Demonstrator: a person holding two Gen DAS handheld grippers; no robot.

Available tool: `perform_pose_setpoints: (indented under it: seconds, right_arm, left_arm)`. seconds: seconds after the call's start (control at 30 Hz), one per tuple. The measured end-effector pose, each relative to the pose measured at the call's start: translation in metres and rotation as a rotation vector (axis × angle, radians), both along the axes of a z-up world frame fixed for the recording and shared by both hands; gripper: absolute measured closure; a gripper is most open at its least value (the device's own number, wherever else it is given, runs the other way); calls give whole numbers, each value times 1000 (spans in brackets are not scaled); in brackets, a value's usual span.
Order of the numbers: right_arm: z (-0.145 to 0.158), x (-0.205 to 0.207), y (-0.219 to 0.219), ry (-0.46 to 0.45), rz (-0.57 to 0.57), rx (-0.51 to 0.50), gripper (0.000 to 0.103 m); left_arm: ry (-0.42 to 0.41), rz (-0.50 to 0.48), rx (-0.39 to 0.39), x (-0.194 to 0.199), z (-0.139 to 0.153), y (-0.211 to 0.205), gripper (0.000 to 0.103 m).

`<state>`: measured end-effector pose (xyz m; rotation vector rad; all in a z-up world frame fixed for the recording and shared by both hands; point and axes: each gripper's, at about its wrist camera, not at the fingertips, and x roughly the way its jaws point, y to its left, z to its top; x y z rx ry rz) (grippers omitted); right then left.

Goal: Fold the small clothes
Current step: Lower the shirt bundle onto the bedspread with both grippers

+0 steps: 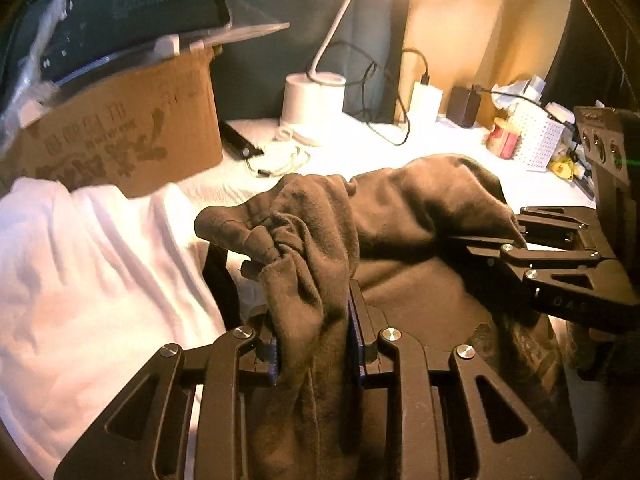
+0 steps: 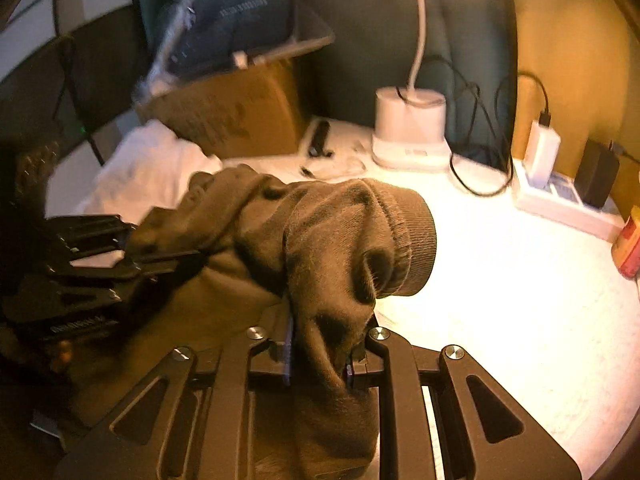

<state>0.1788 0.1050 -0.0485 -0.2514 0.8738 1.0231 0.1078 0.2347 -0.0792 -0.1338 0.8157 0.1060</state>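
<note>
Pinching a bunched fold of the brown garment [image 1: 400, 216], the left gripper [image 1: 316, 344] has cloth pressed between both pads at six o'clock of its own view. The right gripper [image 2: 320, 356] likewise clamps a ribbed cuff end of the same garment, which bulges up toward twelve o'clock. The garment hangs between them over the white surface [image 2: 520, 280]. At ten o'clock sits a cardboard box [image 1: 132, 136] behind a white cloth [image 1: 100, 260]; a lamp base [image 2: 410, 128] stands at one o'clock.
</note>
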Motion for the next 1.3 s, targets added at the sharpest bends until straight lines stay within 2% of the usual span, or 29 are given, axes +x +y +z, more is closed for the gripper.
perform_pose_setpoints:
  seconds: [0.07, 0.13, 0.2, 0.27, 0.4, 0.5, 0.6, 0.7, 0.87, 0.9, 1.03, 1.13, 1.3]
  right_arm:
    - [-9, 6, 0, 34, -3, -14, 84]
    - [-16, 11, -1, 59, -11, -26, 78]
    - [-23, 19, -2, 96, -20, -31, 62]
    - [-28, 28, -6, 141, -30, -12, 54]
    - [-29, 47, -12, 241, -37, 55, 49]
    - [-30, 57, -11, 271, -41, 74, 47]
    - [-30, 63, -9, 265, -46, 80, 47]
    - [-33, 69, -9, 270, -62, 89, 46]
    - [-32, 71, -11, 238, -91, 75, 45]
    - [-32, 71, -11, 218, -104, 62, 38]
    - [-30, 64, -9, 124, -135, -40, 30]
    - [-31, 58, -8, 69, -143, -81, 29]
    - [-31, 56, -13, 48, -150, -93, 29]
  left_arm:
    - [18, 2, -9, 5, -4, 2, 78]
    - [33, 5, -22, 9, -8, 4, 77]
    - [49, 14, -47, 12, -11, 10, 74]
    - [59, 17, -70, 14, -12, 14, 72]
    - [66, 20, -77, 21, -9, 19, 70]
    - [66, 18, -59, 26, -8, 22, 69]
    - [68, 18, -62, 33, -11, 27, 68]
    - [66, 42, -70, 38, -14, 34, 59]
    - [65, 57, -71, 41, -17, 38, 57]
    - [64, 59, -66, 41, -17, 37, 56]
    - [60, 74, -47, 40, -16, 37, 51]
    - [58, 94, -40, 36, -12, 37, 51]
    - [39, 111, -54, 21, 0, 35, 51]
